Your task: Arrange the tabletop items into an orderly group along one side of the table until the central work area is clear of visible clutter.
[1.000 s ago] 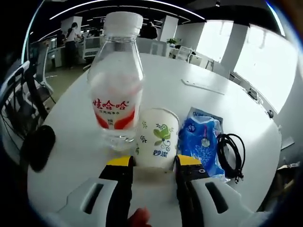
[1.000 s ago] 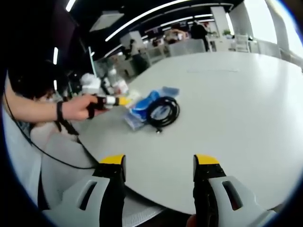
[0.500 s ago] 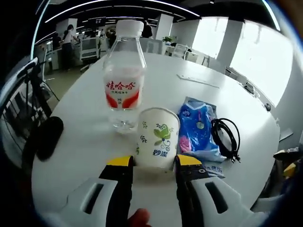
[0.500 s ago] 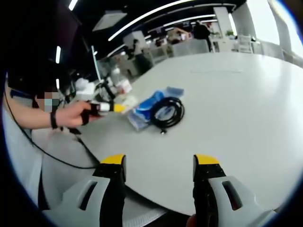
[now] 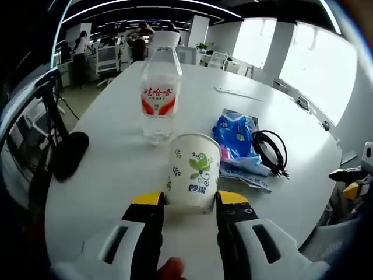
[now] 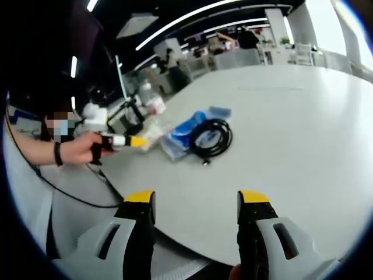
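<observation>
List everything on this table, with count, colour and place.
paper cup: one, white with green print, between the left gripper's jaws
water bottle: one, clear with red label and white cap, upright behind the cup
plastic packet: one, blue, lying right of the cup
cable: one, black, coiled beside the packet
dark object: one, black, near the table's left edge
table: one, white
left gripper: yellow-tipped, shut on the cup
right gripper: yellow-tipped, open over the table edge

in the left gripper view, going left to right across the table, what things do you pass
black mouse → water bottle → paper cup held in the left claw → blue plastic packet → coiled black cable
</observation>
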Tool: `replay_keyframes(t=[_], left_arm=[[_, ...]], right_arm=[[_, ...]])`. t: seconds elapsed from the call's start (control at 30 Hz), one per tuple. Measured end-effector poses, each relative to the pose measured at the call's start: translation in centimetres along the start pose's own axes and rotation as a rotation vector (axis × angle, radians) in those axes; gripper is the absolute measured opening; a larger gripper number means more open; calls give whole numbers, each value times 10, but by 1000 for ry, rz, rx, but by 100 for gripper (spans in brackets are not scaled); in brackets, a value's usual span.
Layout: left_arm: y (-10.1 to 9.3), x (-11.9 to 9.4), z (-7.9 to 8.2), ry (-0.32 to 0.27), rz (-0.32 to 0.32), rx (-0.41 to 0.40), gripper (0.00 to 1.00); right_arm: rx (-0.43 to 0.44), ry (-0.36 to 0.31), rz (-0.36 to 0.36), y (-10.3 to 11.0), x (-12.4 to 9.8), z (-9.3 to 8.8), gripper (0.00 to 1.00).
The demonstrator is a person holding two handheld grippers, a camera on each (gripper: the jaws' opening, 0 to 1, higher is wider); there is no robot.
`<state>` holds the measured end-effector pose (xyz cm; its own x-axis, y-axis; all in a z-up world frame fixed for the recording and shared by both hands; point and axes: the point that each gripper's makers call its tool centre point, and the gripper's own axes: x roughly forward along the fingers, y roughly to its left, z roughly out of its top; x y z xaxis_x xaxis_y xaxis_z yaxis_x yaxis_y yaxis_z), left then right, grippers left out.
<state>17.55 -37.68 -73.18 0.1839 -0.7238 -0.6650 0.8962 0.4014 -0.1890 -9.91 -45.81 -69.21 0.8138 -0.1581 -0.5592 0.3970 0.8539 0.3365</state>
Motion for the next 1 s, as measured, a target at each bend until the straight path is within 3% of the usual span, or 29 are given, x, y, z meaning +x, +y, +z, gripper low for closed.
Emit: replay_keyframes(t=[0.33, 0.5, 0.57, 0.67, 0.87, 1.0], left_arm=[[5, -15, -16, 20, -5, -42, 34], [1, -22, -23, 39, -12, -7, 33], [-1, -22, -30, 82, -27, 0, 34], [3, -23, -33, 97, -20, -12, 39], [5, -24, -22, 91, -21, -9, 45], [10, -14, -18, 111, -30, -6, 50]], right_arm=[[-14, 14, 19, 10, 9, -1, 55], [-24, 13, 26, 12, 11, 0, 55], [-28, 14, 26, 12, 11, 1, 55], [-19, 10, 24, 11, 11, 0, 55], [-14, -8, 15, 8, 8, 3, 55], [-2, -26, 6, 5, 4, 5, 55]])
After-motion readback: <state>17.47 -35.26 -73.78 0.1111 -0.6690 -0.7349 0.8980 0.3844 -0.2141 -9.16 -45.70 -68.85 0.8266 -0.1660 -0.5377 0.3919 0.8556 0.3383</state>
